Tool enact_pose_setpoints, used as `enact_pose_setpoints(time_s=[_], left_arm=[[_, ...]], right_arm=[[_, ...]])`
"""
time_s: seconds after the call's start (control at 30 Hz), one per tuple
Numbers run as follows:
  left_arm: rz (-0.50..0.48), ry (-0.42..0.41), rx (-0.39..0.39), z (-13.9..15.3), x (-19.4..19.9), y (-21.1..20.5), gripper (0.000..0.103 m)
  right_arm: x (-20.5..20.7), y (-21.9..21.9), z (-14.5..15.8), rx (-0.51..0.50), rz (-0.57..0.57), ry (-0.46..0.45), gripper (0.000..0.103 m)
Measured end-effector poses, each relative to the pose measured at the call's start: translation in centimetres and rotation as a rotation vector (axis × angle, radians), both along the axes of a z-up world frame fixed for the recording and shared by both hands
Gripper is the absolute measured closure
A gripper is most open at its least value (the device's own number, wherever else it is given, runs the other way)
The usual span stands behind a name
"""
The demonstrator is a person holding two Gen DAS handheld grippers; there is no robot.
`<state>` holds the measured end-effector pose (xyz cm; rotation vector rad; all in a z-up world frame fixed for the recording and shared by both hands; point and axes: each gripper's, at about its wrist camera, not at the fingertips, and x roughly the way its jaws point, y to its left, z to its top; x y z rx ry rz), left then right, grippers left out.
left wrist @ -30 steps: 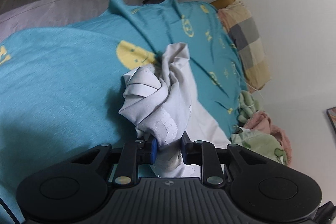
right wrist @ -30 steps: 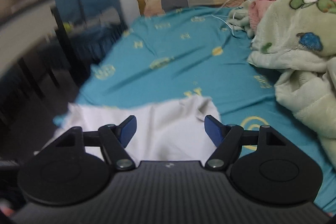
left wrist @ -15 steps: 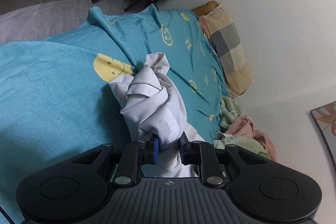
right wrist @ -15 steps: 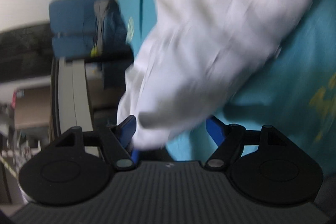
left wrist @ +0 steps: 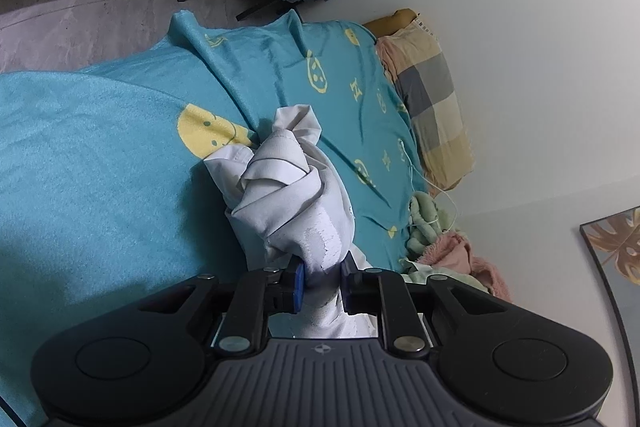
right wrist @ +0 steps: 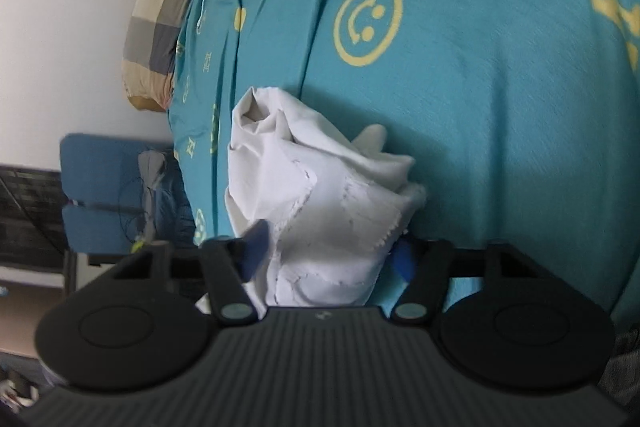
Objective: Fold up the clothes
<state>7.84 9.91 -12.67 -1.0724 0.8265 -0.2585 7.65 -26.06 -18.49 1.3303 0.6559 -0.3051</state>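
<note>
The left gripper pinches the bunched white garment above the teal bed; the right gripper is spread around the cloth.

The left hand-held gripper is pinched tight on a bunch of white cloth; the right hand-held gripper stands wide apart (cloth bunched between its fingers).
</note>
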Motion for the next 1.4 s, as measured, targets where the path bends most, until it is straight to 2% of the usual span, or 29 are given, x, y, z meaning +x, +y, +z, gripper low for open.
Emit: enact_pose_setpoints(time_s=[0.1,0.17,0.4,0.57,0.67,0.8,0.9,1.0,1.07,1.17,1.3,1.4], left_arm=[[-0.008,-0.009,0.020,0.4,-0.2,0.0,0.085],[-0.013,-0.015,0.034,0.7,-0.4,0.0,0.085],[-0.041,-0.034,0.069,2.1,-1.3,0.0,0.085],[-0.094,-0.048,0.079,5.6,-2.0,-1.4,0.085],[-0.136,-0.060,0.062,8.7,-1.2,-4.3,0.085],[-0.192,-0.085,0.052,13.3,1.1,-10.8,0.086],[-0.248,-0.105,0.040,16.6,4.0,-17.7,0.086],[-0.326,-0.160,0.046,20.4,6.8,-25.5,0.086],[-0.375,-0.226,0.083,23.2,8.2,-30.9,0.086],[-0.440,-0.286,0.052,26.1,10.1,-38.2,0.086],[-0.537,-0.323,0.016,27.2,11.3,-46.0,0.085],[-0.617,-0.378,0.053,25.5,10.6,-49.6,0.085]], right_arm=[[0.6,-0.2,0.2,-0.030,-0.003,0.001,0.081],[0.8,0.0,0.5,-0.047,0.007,-0.004,0.083],[-1.9,0.3,2.3,-0.058,0.004,-0.056,0.086],[-5.7,-0.2,5.7,-0.043,0.002,-0.109,0.086],[-7.0,-2.7,8.5,-0.016,-0.024,-0.165,0.086],[-6.9,-7.9,12.9,-0.017,-0.077,-0.243,0.086],[-5.9,-13.2,16.4,-0.052,-0.121,-0.276,0.086],[-4.8,-19.2,20.6,-0.137,-0.177,-0.314,0.086],[-4.3,-23.1,23.4,-0.200,-0.201,-0.344,0.086],[-4.2,-28.6,27.2,-0.296,-0.234,-0.387,0.086],[-5.9,-33.7,30.6,-0.444,-0.272,-0.422,0.086],[-7.3,-35.3,29.7,-0.496,-0.270,-0.367,0.085]])
